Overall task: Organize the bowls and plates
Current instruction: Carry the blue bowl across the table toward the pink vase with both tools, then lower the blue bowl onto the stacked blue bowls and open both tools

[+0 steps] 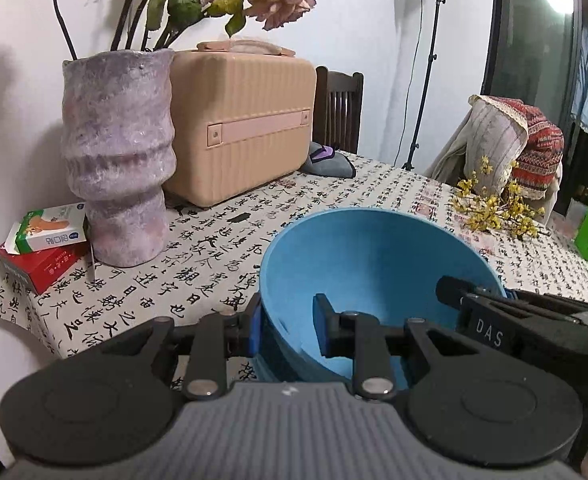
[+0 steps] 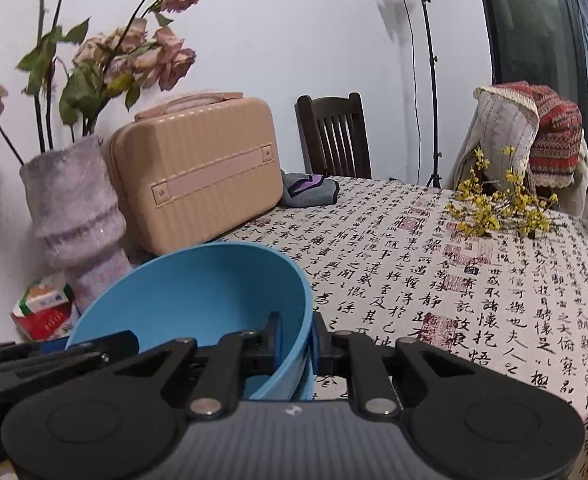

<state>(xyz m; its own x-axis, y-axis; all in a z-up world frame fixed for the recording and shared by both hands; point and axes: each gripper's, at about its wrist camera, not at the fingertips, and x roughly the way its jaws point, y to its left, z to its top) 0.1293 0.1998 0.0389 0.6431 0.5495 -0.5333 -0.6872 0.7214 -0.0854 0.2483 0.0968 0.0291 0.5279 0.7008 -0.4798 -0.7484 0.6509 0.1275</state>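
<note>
A blue bowl (image 1: 370, 264) is held between both grippers above the table with the calligraphy-print cloth (image 1: 213, 248). My left gripper (image 1: 287, 330) is shut on the bowl's left wall, one finger outside and one inside. In the right wrist view the same blue bowl (image 2: 197, 292) fills the lower left, and my right gripper (image 2: 297, 346) is shut on its right rim, one pad inside, one outside. The right gripper's body (image 1: 534, 324) shows at the bowl's far side in the left wrist view. Whether the bowl's base touches the cloth is hidden.
A mauve vase (image 1: 117, 152) with dried flowers and a tan ribbed case (image 1: 241, 128) stand at the back left. Small boxes (image 1: 41, 248) lie by the vase. Yellow flower sprigs (image 2: 498, 208) lie at the back right. Chairs (image 2: 334, 136) and a lamp stand (image 2: 430, 80) are behind the table.
</note>
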